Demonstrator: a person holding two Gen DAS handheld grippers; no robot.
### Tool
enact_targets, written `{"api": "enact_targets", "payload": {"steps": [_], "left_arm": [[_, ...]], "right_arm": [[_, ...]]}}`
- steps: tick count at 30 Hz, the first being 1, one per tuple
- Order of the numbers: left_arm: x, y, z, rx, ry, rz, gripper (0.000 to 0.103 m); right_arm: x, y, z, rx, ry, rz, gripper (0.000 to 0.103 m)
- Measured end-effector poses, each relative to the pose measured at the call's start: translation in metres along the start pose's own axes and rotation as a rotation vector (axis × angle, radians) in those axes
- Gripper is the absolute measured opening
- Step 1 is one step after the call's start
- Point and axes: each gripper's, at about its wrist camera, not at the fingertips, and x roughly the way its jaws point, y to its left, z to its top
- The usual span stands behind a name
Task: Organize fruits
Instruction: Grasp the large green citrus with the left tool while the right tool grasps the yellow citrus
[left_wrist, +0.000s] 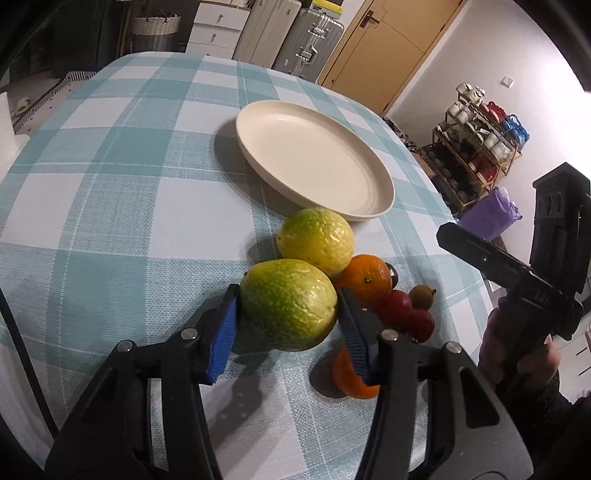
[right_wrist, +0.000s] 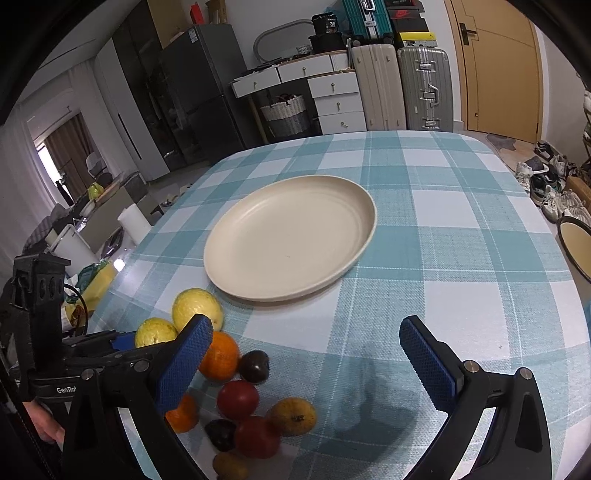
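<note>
A cream plate (left_wrist: 314, 158) sits empty on the checked tablecloth; it also shows in the right wrist view (right_wrist: 291, 236). Fruits cluster near it: two yellow-green guavas (left_wrist: 316, 236), oranges (left_wrist: 365, 278), red tomatoes (left_wrist: 397, 306) and dark plums (right_wrist: 255, 365). My left gripper (left_wrist: 286, 321) has its blue pads against both sides of the nearer guava (left_wrist: 290, 302), which rests on the cloth. My right gripper (right_wrist: 306, 362) is open and empty, above the cloth just right of the fruit pile (right_wrist: 236, 398). The right gripper also shows in the left wrist view (left_wrist: 517, 273).
The table (right_wrist: 461, 240) has a blue-white checked cloth. Suitcases (right_wrist: 424, 88), drawers and a door stand behind it. A shelf of cups (left_wrist: 480, 140) stands at the right. A bowl rim (right_wrist: 576, 247) shows at the right table edge.
</note>
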Motion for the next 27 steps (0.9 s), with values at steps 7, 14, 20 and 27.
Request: {"api": "enact_targets", "payload": {"steps": [7, 14, 20, 27], "left_arm": [[-0.016, 0.011, 0.001, -0.021, -0.029, 0.001, 0.049], [-0.028, 0.022, 0.001, -0.033, -0.042, 0.011, 0.049], [-0.037, 0.027, 0.000, -0.030, -0.056, 0.015, 0.049], [-0.044, 0.036, -0.002, -0.046, -0.062, 0.017, 0.049]], "right_arm": [[0.005, 0.015, 0.006, -0.017, 0.007, 0.066, 0.103], [0.017, 0.032, 0.010, -0.029, 0.045, 0.142, 0.103], [0.030, 0.049, 0.012, -0.039, 0.101, 0.220, 0.103], [0.051, 0.067, 0.014, -0.059, 0.177, 0.244, 0.103]]}}
